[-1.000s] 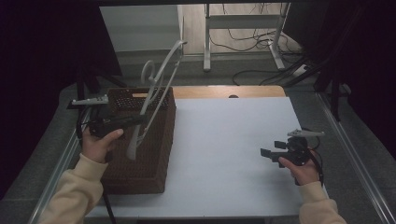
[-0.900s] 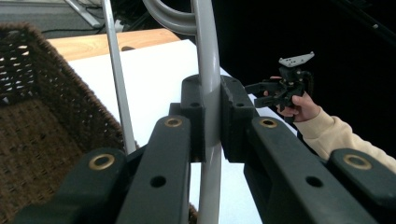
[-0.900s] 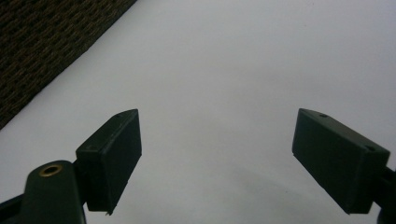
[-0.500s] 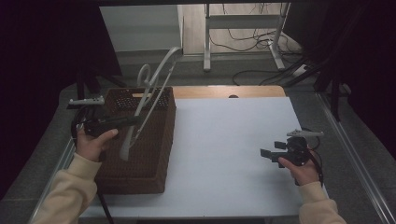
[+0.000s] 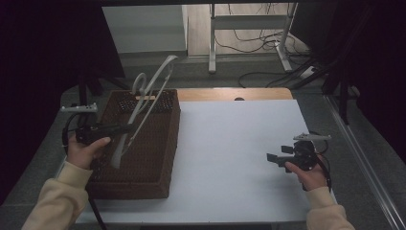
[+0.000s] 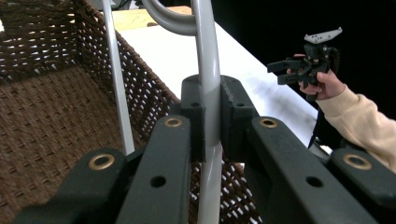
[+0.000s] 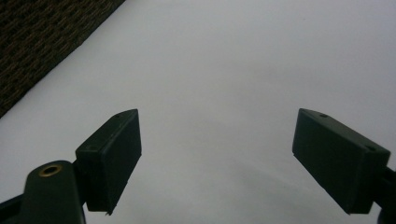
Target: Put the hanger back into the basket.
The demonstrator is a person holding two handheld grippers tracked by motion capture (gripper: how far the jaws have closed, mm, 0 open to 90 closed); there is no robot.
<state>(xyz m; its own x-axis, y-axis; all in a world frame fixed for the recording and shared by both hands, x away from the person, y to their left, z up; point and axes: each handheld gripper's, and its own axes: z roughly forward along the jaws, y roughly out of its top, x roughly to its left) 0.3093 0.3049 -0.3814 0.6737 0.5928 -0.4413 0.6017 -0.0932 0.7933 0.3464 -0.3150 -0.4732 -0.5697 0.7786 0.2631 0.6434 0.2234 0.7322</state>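
Currently, item one: my left hand-held gripper (image 5: pixel 125 128), at the left of the tabletop (image 5: pixel 230 158), clenched on a pale grey clothes hanger (image 5: pixel 143 103); in the left gripper view the two black pads (image 6: pixel 192 116) press on either side of one grey bar of the hanger (image 6: pixel 208 93). Item two: the hanger, tilted, its lower end down inside the brown wicker basket (image 5: pixel 158 158), its upper end rising above the basket's far rim. Item three: the basket, on the left part of the white tabletop, its woven floor (image 6: pixel 46 121) bare beneath the hanger. Item four: my right hand-held gripper (image 5: pixel 274 158), near the right edge of the tabletop, well apart from the basket, released; the right gripper view shows its jaws wide apart over bare white surface (image 7: pixel 224 93), grasping nothing.
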